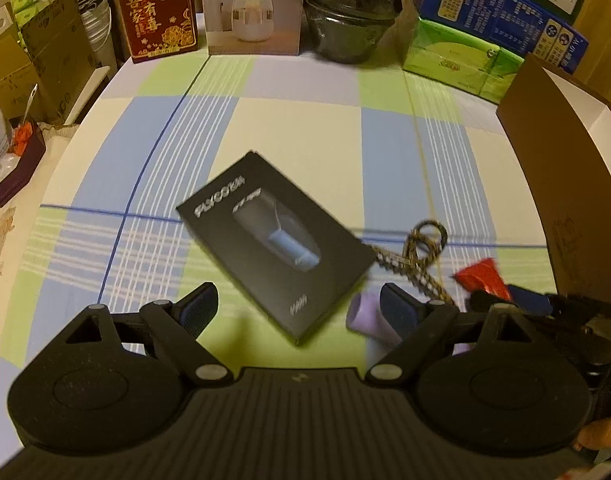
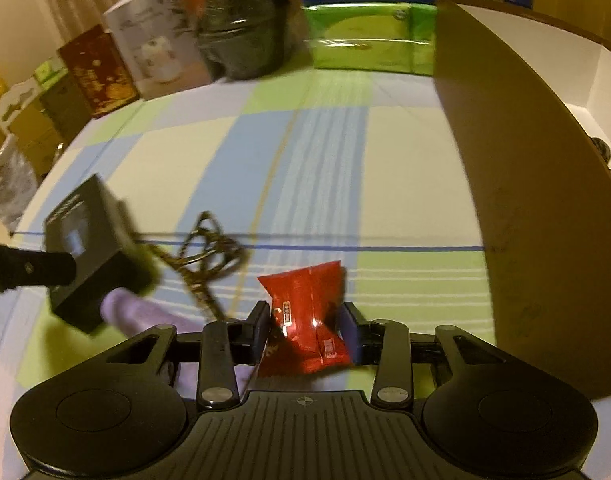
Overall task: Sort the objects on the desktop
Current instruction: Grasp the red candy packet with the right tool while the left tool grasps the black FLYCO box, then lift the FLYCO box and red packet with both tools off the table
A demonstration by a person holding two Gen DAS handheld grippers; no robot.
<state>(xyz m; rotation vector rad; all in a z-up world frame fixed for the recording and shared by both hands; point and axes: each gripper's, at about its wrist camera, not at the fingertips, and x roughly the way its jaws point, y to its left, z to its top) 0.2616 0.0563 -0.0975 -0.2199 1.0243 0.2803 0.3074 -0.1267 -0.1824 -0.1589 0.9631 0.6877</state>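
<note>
The surface [image 1: 305, 128] is covered with a checked cloth in blue, green and cream; along its far edge stand a red gift box [image 1: 157, 8], a humidifier carton [image 1: 253, 4], a dark wrapped pot [image 1: 349, 20] and a green tissue pack [image 1: 457, 60], and a brown cardboard box [image 1: 561, 168] with a white interior occupies the right side. A black product box [image 1: 277, 244] lies flat near the middle of the surface. Just to its right lie a braided cord [image 1: 421, 252] and a lilac roll [image 1: 365, 314], the roll partly hidden behind a finger of the tongs. The left tongs [image 1: 301, 308] hover over the near end of the black box with the jaws spread wide; nothing is held between them. The right tongs [image 2: 307, 326] have a red snack packet [image 2: 309, 320] between the pads, which press on both its sides and pinch it inward. The packet sits close to the brown cardboard box. In the right wrist view the left tongs appear as a dark bar across the black box.
</note>
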